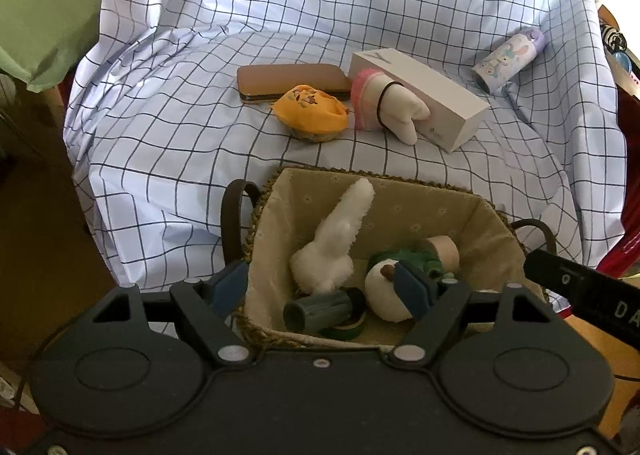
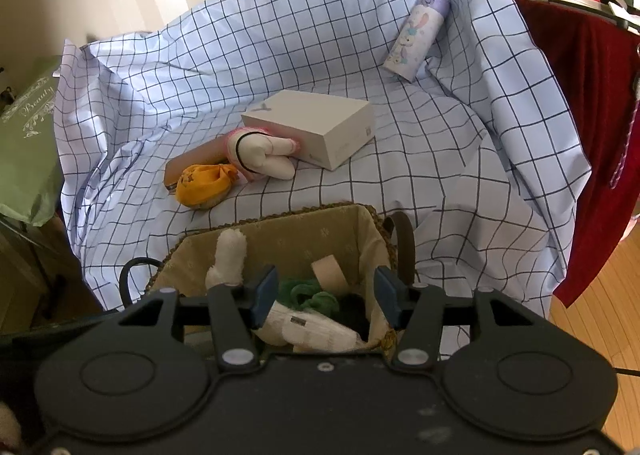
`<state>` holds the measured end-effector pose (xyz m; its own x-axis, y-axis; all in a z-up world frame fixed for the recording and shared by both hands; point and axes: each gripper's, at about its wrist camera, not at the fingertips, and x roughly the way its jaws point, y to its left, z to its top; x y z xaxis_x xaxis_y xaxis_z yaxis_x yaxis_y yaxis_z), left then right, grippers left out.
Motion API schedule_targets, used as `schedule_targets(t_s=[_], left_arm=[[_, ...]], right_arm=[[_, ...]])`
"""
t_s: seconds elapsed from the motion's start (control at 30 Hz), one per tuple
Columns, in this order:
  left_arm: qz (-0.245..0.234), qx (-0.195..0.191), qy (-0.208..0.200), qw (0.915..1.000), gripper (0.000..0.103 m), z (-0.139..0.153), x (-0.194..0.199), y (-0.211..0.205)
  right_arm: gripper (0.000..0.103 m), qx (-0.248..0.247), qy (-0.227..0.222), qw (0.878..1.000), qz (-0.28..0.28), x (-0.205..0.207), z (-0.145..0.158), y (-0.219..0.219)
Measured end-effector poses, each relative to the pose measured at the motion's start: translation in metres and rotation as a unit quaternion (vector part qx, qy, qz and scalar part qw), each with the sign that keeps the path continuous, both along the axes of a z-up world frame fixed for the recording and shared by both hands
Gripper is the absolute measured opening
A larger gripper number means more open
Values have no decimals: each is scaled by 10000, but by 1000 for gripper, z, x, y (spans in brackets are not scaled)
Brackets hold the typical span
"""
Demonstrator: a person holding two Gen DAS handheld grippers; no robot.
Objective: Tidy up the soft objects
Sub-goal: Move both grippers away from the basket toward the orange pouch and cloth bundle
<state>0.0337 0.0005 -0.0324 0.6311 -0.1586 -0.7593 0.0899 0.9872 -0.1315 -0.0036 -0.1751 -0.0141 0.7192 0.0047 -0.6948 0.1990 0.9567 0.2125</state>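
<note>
A woven basket (image 1: pixel 448 215) (image 2: pixel 304 231) with beige lining holds a white plush (image 1: pixel 332 251) (image 2: pixel 228 259), a white-and-green plush (image 1: pixel 384 295) (image 2: pixel 312 297), a tape roll (image 1: pixel 442 251) and a grey-green tube (image 1: pixel 320 309). My left gripper (image 1: pixel 320 289) stands open over the basket's near edge, its left finger outside the wall and its right finger in front of the white-and-green plush. My right gripper (image 2: pixel 325 297) is open above the same basket, and the plush lies loose below its pads. On the checked cloth (image 1: pixel 180 135) lie a yellow pouch (image 1: pixel 312 115) (image 2: pixel 206 185) and a pink-and-white plush (image 1: pixel 384 107) (image 2: pixel 260 155).
A white box (image 1: pixel 424 95) (image 2: pixel 316 131), a brown case (image 1: pixel 288 81) and a cartoon-printed cylinder (image 1: pixel 508 59) (image 2: pixel 418 37) lie beyond the basket. A green bag (image 1: pixel 40 15) sits at the left. A red cloth (image 2: pixel 592 135) hangs at the right above wooden floor (image 2: pixel 592 315).
</note>
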Motion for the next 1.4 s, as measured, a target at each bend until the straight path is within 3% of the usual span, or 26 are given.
schedule_targets(t_s=[0.87,0.97,1.0,1.17,1.3,1.4], left_arm=[[21,292,34,9996,77,-4,-2,-2],[13,310,23,9995,80,-5,-3,-2],[14,311,21,9995,86,-5,-3,-2],[13,388,-70,9992,87,-3,-5,-3],[-30,463,-103,9989,87,-3,-8,-6],[-53,518,-143,9985,90,-3,-10,-8]], right_arm=[[58,-8,155,9999,-20,1,-4,-2],[58,-18,174,9998,-21,0,-4,-2],[58,-23,176,9998,-22,1,-4,-2],[60,-19,156,9999,-42,0,-4,-3],[64,13,153,9998,-82,-1,-4,-5],[72,24,146,9998,-134,-2,-4,-7]])
